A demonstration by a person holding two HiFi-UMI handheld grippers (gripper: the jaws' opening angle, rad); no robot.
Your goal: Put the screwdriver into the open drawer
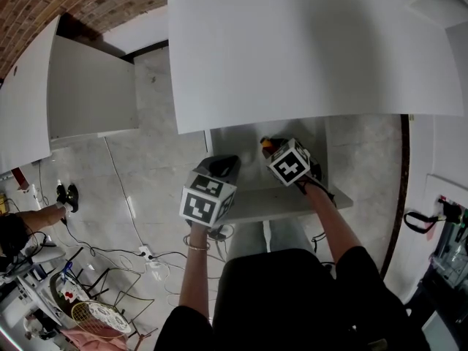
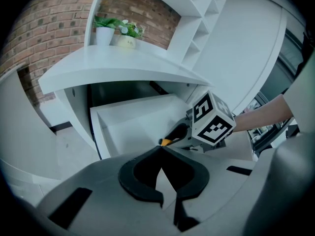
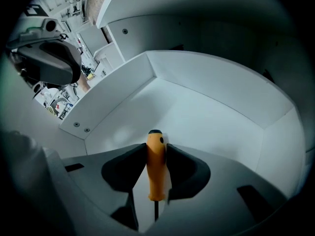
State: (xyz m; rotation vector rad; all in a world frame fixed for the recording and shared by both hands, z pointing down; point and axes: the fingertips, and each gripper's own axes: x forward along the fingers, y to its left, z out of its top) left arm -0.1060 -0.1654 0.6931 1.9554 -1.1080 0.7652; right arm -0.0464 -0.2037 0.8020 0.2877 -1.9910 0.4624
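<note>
At the far left of the head view, a brick wall [image 1: 44, 6] is showing above a second white counter [image 1: 88, 86]. Below it a person's arm [image 1: 36, 216] is reaching in over the pale floor [image 1: 157, 174], where cables [image 1: 146, 256] are trailing.

Moving right, I am holding my left tongs [image 1: 225, 163] just in front of the drawer [image 1: 241, 152], at its left corner. In the left gripper view the left tongs [image 2: 161, 151] are clenched tip to tip and gripping nothing. Beyond them the drawer [image 2: 133, 127] is standing open under the main counter [image 2: 123, 65], which is carrying two potted plants [image 2: 118, 31].

Further right, the main counter [image 1: 314, 50] is overhanging the drawer, and my right tongs [image 1: 269, 146] are pointing steeply down into it. They are grasping the screwdriver [image 1: 265, 143]. In the right gripper view the right tongs [image 3: 156, 149] are pressing on both sides of the orange handle of the screwdriver [image 3: 155, 168]. Its black-capped end is aiming at the white drawer [image 3: 221, 77] floor and its dark shaft is running back towards the camera. Whether the cap is touching the floor I cannot tell.

From the left gripper view, the right tongs [image 2: 186, 132] are hanging over the drawer's right side with the screwdriver [image 2: 173, 134] sticking out of them.
</note>
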